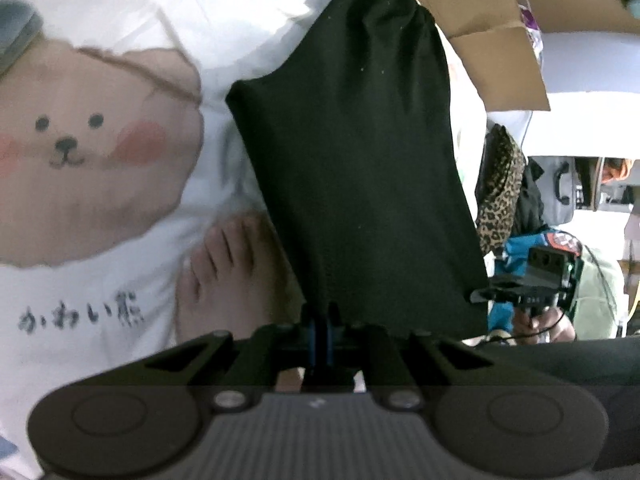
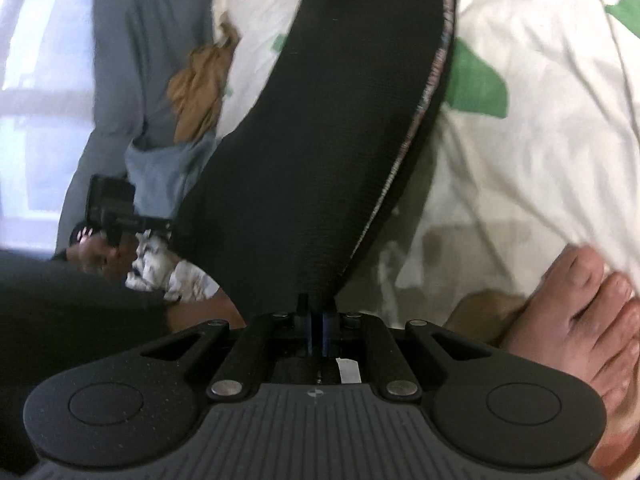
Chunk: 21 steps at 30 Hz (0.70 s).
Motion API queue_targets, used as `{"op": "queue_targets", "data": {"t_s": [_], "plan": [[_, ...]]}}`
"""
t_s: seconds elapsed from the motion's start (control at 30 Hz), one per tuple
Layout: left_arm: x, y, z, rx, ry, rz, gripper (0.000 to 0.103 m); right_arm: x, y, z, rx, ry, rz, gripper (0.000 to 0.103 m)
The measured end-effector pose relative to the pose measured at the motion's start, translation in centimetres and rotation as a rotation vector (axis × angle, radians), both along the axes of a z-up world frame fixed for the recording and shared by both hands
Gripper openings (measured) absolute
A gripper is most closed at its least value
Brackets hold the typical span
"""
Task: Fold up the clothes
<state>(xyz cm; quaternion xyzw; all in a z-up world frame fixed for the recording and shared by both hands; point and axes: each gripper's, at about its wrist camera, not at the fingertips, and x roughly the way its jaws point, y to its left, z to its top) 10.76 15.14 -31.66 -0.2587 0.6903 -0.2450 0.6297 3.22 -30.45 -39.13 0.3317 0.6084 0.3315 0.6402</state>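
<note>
1. Between the two pairs of tongs, a black garment hangs lifted above the bed, held at two separate spots.
2. Left tongs are pressed together on an edge of the black garment; the cloth rises away from the fingertips and fills the middle of the left wrist view.
3. Right tongs are likewise clamped on the black garment, gripping a narrow corner of it; along the right side of the cloth runs a pale, speckled trim.
4. Under the garment lies a white bedsheet printed with green patches, creased and rumpled.
5. Left of the garment in the left wrist view sits a white cloth with a bear print and a line of dark characters below the face.
6. A bare foot rests on the bedding just beside the hanging garment; in the right wrist view a foot shows at the lower right.
7. Beyond the garment, the left wrist view shows a cardboard box and a leopard-print item.
8. Brown fabric and a grey cloth lie at the left in the right wrist view, apart from the black garment.
</note>
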Motion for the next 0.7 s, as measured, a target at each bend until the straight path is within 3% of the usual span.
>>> {"op": "queue_targets", "data": {"t_s": [0.33,0.7], "plan": [[0.5,-0.3,-0.5,-0.057,-0.039,0.071,0.005,0.0,-0.2,0.8,-0.019,-0.043,-0.046,0.002],[4.7,-0.2,0.5,-0.107,-0.175,0.184,0.005,2.2,-2.6,1.0,-0.009,-0.118,-0.193,0.003]]}}
